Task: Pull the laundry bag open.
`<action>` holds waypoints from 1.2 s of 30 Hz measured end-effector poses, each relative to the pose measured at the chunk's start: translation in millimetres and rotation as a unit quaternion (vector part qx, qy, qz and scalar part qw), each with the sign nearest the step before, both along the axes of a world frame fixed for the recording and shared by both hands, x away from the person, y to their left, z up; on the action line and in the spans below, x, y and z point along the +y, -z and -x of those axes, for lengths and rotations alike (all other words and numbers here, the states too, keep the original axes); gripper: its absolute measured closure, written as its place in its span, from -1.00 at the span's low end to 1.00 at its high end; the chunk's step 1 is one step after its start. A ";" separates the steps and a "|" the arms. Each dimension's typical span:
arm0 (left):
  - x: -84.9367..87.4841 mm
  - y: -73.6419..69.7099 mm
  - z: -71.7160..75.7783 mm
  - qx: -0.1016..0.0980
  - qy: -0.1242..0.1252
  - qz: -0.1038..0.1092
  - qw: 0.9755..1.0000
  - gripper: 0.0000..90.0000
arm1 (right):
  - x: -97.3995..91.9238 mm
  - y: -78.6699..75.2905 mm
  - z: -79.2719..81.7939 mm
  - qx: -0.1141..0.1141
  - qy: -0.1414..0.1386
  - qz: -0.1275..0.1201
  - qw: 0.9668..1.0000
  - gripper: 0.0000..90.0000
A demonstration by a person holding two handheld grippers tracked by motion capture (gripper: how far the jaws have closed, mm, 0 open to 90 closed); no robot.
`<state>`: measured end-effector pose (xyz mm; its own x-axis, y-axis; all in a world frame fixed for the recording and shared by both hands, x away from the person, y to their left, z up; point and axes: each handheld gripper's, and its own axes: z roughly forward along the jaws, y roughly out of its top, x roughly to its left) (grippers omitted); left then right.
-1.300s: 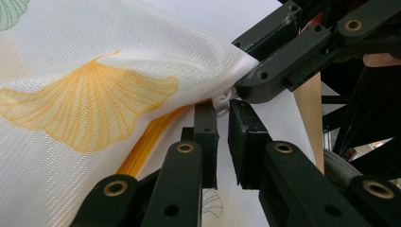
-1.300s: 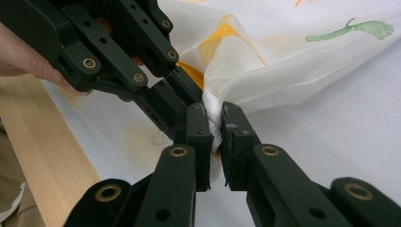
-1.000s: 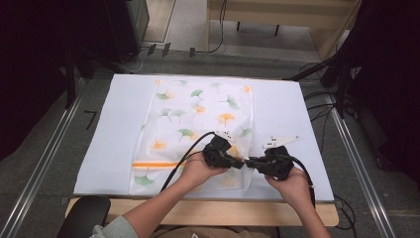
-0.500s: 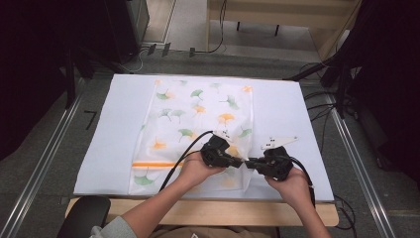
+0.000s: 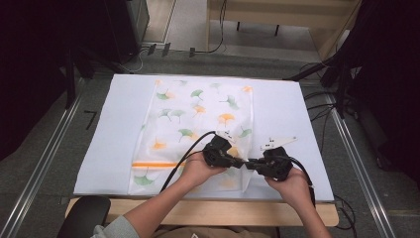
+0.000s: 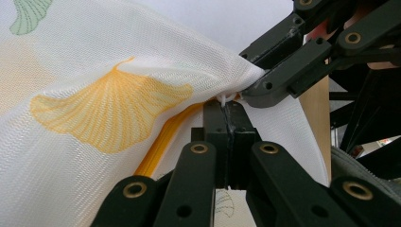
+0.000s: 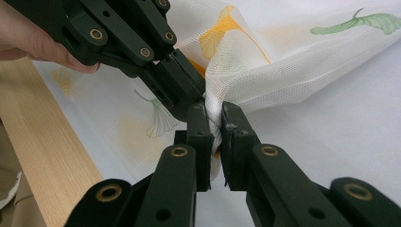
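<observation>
Here both hands [image 5: 198, 168] bring grippers tip-to-tip, jaws pinching the mesh cloth [image 5: 198, 119].

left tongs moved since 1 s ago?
Barely. In the high view the left tongs stay over the mesh bag's near right corner, by the table's front edge.

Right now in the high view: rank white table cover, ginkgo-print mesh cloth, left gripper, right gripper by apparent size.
1. White table cover, largest.
2. Ginkgo-print mesh cloth, lying on the cover.
3. Left gripper and right gripper: they look about alike, so no ranking between them. Both are shut on the cloth's near right edge.
</observation>
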<state>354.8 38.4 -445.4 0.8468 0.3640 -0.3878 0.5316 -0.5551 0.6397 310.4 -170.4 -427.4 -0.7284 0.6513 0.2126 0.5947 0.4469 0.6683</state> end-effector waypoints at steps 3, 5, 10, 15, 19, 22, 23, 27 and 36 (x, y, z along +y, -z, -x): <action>0.0 0.2 -0.1 -0.002 -0.001 -0.005 1.000 1.00 | -0.6 -0.4 -0.1 0.001 0.003 0.001 1.000 0.90; -0.4 0.3 0.1 0.002 -0.005 -0.008 1.000 1.00 | -0.6 -0.4 -0.1 0.002 0.004 0.002 1.000 0.90; 3.0 0.6 -2.9 0.006 -0.012 -0.019 1.000 1.00 | -2.6 -0.6 -0.4 0.001 0.005 0.000 1.000 0.90; 8.0 -1.5 -3.0 0.000 -0.008 -0.027 1.000 1.00 | -4.8 -1.4 -0.4 -0.001 0.005 -0.003 1.000 0.90; 18.1 1.5 -8.2 0.005 -0.016 -0.037 0.999 1.00 | -7.0 -1.8 -0.2 0.001 0.009 -0.004 1.000 0.90; 18.7 0.9 -7.5 0.003 -0.017 -0.039 0.999 1.00 | -5.2 -1.4 -0.4 -0.001 0.006 -0.003 1.000 0.90; 19.2 1.3 -8.0 0.007 -0.018 -0.034 0.999 1.00 | -5.0 -1.6 -0.3 -0.002 0.006 -0.002 1.000 0.90; 19.4 0.7 -7.7 0.006 -0.016 -0.032 0.999 1.00 | -6.1 -2.0 -0.2 -0.001 0.007 -0.001 1.000 0.90; 20.6 -3.5 -3.9 0.003 -0.010 -0.025 1.000 1.00 | -10.4 -1.7 -0.7 -0.002 0.013 -0.005 1.000 0.89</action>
<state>358.7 58.9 -441.9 0.8374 0.3995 -0.3731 0.5459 -0.5763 0.6082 311.1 -180.8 -425.7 -0.7125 0.6676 0.2159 0.6028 0.4248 0.6754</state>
